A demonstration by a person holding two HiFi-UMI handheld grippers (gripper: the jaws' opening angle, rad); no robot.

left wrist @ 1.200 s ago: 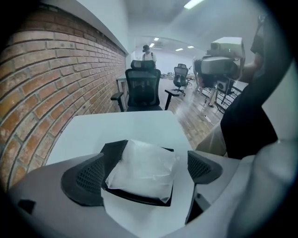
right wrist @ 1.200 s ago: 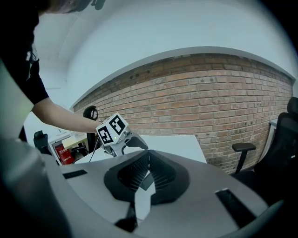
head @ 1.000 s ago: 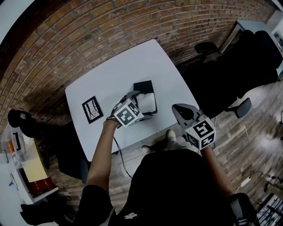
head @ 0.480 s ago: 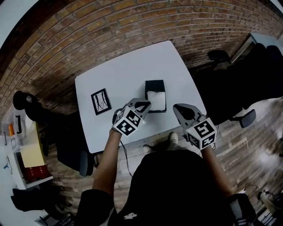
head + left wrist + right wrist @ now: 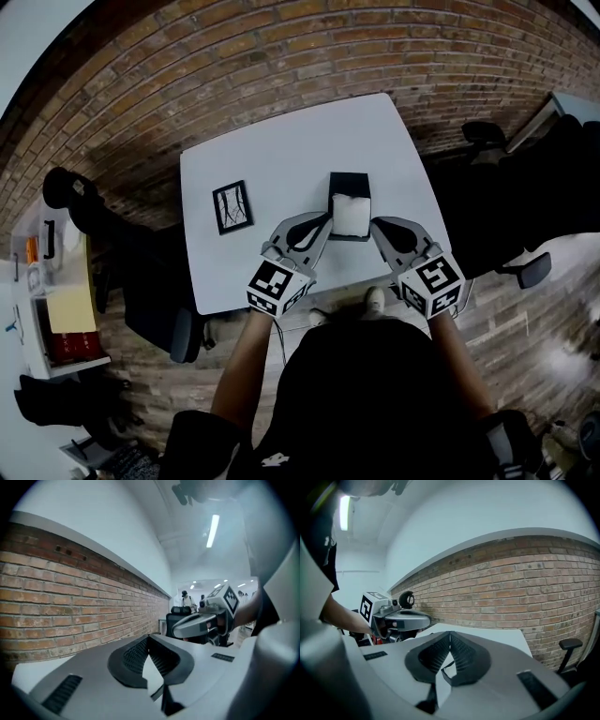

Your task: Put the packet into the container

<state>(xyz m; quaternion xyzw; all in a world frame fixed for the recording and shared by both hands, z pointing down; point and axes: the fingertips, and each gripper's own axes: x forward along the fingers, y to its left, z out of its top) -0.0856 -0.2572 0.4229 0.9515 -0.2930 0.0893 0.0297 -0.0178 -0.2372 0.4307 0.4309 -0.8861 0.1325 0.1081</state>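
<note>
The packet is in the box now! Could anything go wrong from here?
Two things, maybe. The shut left hand-held gripper and shut right hand-held gripper hang right beside the small black open-topped container, so a stray move could knock it across the white table. I also can't tell how deep the white packet sits. If it rides high, a nudge might tip it out.

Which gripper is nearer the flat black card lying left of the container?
Left. The left gripper is between the black card and the container; the right gripper sits beyond the container, farther right.
</note>
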